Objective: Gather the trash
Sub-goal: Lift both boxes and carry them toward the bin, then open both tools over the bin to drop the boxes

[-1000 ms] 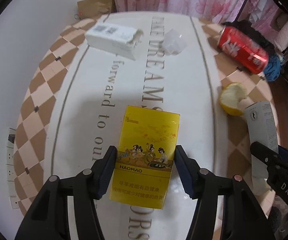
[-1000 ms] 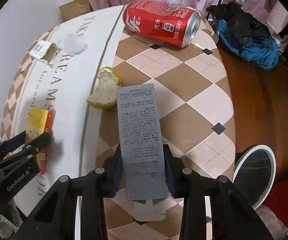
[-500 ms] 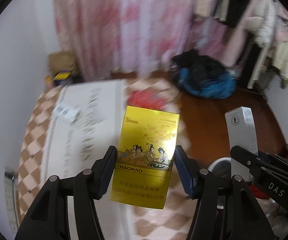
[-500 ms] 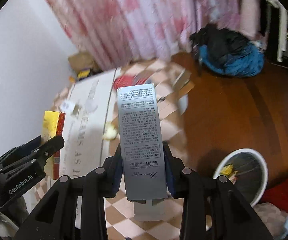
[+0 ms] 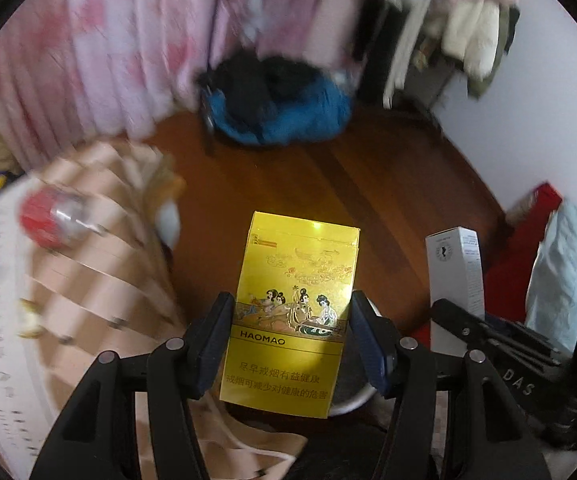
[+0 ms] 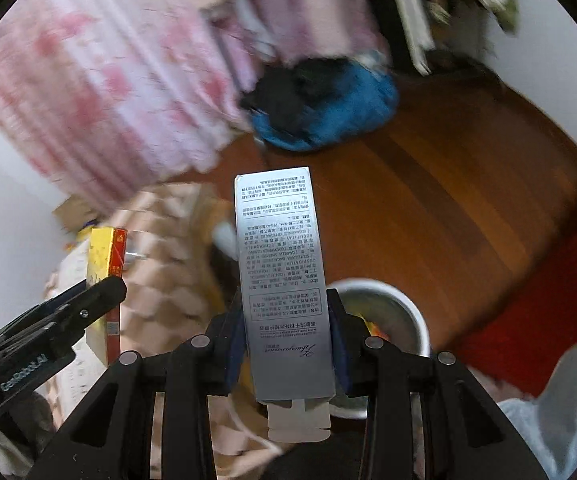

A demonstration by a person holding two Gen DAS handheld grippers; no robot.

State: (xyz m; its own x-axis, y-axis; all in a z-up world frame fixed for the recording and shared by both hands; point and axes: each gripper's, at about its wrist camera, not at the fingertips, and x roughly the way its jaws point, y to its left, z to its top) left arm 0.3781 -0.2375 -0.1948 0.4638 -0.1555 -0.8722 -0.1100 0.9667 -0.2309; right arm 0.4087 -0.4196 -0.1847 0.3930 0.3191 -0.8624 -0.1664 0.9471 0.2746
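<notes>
My left gripper (image 5: 290, 320) is shut on a yellow HAOMAO cigarette pack (image 5: 294, 300), held in the air beyond the table edge, over the wood floor. My right gripper (image 6: 286, 320) is shut on a tall silver carton (image 6: 280, 272) with printed text, held above a round white trash bin (image 6: 404, 312) that has some scraps inside. The silver carton also shows in the left wrist view (image 5: 454, 268) to the right of the pack. The bin's rim (image 5: 352, 400) shows just under the yellow pack. The pack shows edge-on in the right wrist view (image 6: 102, 264).
The table with its checked cloth (image 5: 88, 280) lies to the left, with a red soda can (image 5: 48, 220) and a piece of peel (image 5: 30, 320) on it, all blurred. A blue and black clothes heap (image 5: 276, 108) lies on the floor. Pink curtains hang behind.
Both grippers have lifted their boxes off the table and swung right, away from it, to above the floor and the white bin. Both stay shut on their boxes.
</notes>
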